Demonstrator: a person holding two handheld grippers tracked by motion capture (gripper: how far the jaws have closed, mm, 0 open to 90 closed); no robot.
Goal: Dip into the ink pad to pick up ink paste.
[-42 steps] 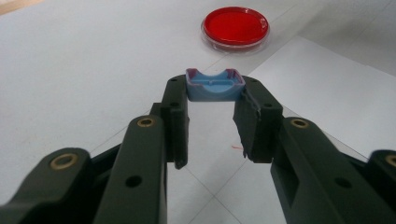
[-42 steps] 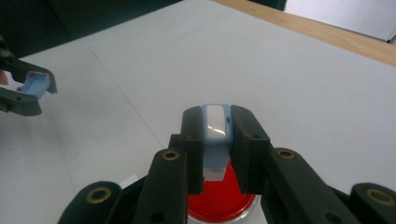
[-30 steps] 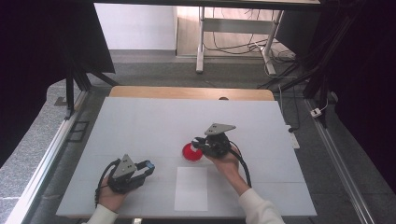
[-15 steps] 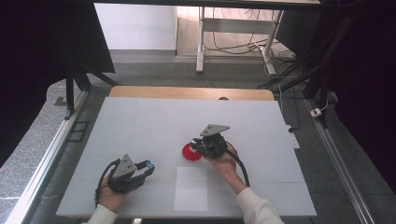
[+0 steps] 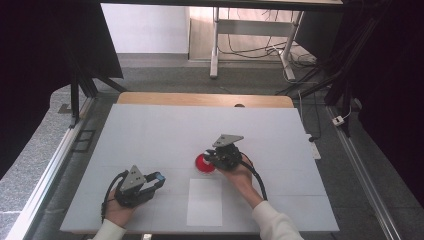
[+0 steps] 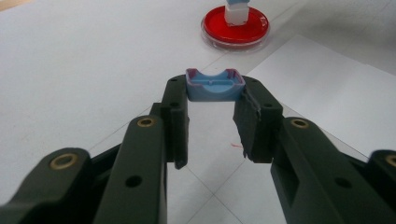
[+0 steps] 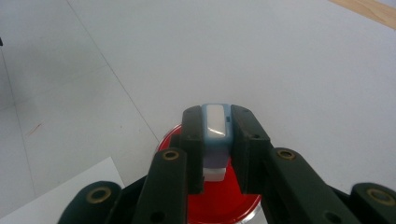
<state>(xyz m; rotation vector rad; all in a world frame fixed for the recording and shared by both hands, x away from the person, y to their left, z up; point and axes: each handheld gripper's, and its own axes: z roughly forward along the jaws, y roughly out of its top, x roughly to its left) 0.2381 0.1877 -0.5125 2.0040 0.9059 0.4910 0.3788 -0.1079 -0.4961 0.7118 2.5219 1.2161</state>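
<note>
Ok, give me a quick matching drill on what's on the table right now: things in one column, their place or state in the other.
Things:
1. blue cap
2. white-and-blue block
3. red dish
4. white paper sheet

Places or states:
A. lying flat between the two hands
B. clamped in the left gripper
C. under the right gripper
D. clamped in the right gripper

Pairs: 1-B, 2-D, 3-C, 4-A

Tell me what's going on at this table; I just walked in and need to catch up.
A person works with a gripper in each hand. The right gripper is shut on a small white-and-blue block, held over a red round dish on the white table. The left gripper is shut on a blue cap-like piece, held low above the table. A white paper sheet lies near the front edge.
</note>
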